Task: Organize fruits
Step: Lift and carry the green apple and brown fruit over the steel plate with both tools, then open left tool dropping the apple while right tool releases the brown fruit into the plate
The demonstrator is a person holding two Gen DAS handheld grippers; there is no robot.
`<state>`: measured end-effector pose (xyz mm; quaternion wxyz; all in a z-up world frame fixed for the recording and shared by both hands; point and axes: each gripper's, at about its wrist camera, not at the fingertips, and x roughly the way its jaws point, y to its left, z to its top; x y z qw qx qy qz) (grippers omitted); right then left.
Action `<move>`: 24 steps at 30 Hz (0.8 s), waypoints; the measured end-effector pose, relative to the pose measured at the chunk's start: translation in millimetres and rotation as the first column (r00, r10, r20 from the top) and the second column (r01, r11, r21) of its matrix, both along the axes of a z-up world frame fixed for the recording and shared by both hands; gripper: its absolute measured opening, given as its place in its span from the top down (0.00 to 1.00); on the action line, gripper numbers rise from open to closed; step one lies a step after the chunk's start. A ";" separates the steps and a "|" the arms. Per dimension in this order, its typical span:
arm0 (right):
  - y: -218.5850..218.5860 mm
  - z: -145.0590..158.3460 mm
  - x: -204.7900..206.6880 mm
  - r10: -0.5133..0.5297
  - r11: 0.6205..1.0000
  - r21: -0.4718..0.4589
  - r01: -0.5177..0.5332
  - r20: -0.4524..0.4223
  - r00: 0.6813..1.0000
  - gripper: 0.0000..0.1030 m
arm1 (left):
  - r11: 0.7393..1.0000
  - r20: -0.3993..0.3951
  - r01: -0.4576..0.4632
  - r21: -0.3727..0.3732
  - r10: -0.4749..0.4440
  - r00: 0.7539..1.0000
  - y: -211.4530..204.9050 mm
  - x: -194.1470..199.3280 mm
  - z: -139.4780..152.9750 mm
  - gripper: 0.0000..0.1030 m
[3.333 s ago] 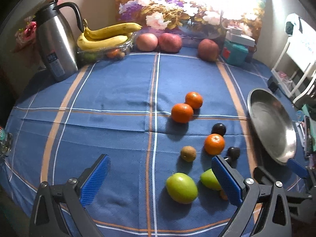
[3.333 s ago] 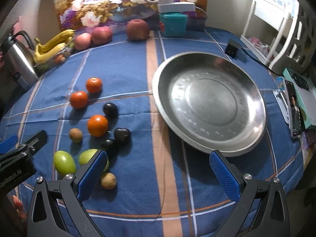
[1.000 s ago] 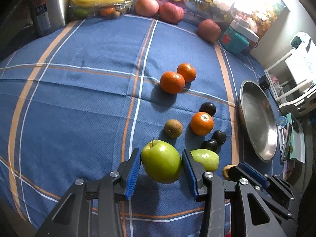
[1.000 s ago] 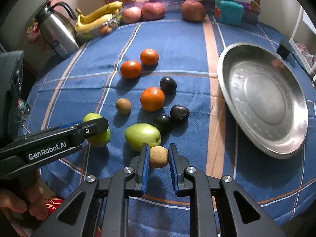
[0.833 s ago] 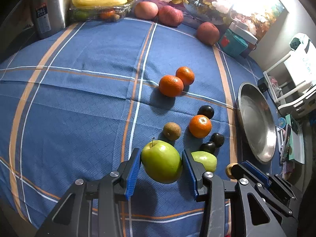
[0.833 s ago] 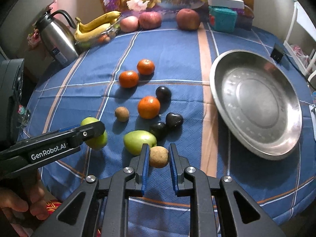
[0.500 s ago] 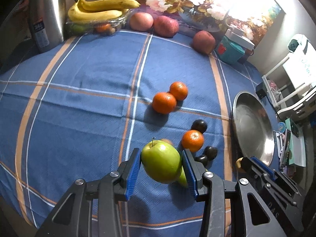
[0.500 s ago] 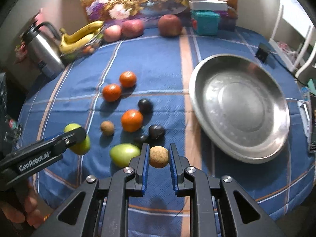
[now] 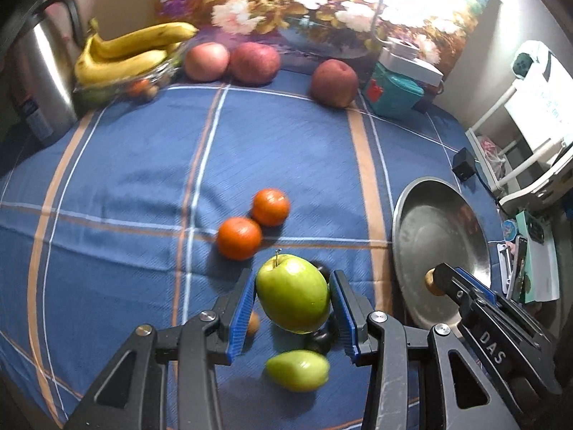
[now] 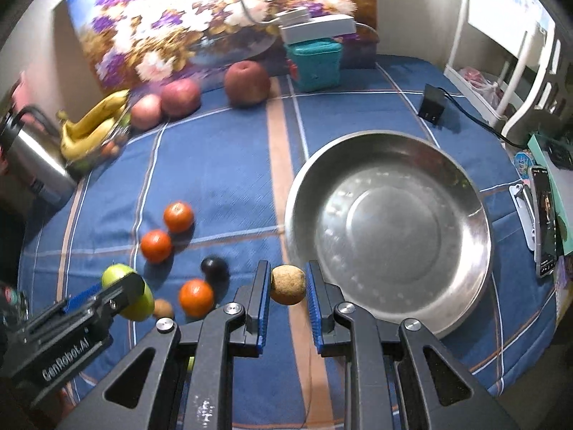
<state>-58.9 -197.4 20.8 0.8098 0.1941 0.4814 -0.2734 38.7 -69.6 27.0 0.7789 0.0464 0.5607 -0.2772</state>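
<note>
**Two fruits aloft, both tongs full**

Two tongs are each clamped on a fruit above the blue checked surface point(image 9: 125, 179). Nearest the left camera, the left tongs point(image 9: 292, 308) grip a green apple point(image 9: 293, 293), stem up, pressed between the blue pads and lifted clear of the cloth. Under and just beyond it lie a second green fruit point(image 9: 298, 370), a dark plum point(image 9: 319, 340) and a small brown fruit point(image 9: 253, 322) half hidden by the left pad.

From the right camera, the right tongs point(image 10: 287, 286) pinch a small round brown fruit point(image 10: 287, 284), held just beside the near rim of the steel basin point(image 10: 386, 222), which holds nothing. To the left on the cloth sit an orange point(image 10: 196, 297) and another dark plum point(image 10: 214, 268).

Farther off, two more oranges point(image 9: 254, 227) sit touching each other. At the far edge stand three red apples point(image 9: 258, 66), a bunch of bananas point(image 9: 125, 53) over a clear tray, a steel thermos point(image 9: 43, 79), a teal box point(image 9: 390, 95) and a flower painting point(image 9: 304, 7).
</note>
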 end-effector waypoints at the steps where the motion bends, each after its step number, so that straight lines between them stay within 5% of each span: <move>1: -5.0 -0.5 0.9 -0.012 1.000 0.001 0.012 -0.001 1.000 0.80 | 1.000 0.004 0.011 0.004 -0.011 1.000 -7.4 0.3 0.5 0.56; 24: -104.2 -9.6 -73.2 -0.348 0.937 -0.038 0.346 -0.044 0.937 0.80 | 0.964 0.024 0.261 0.055 -0.263 0.964 -138.7 -47.7 -20.0 0.56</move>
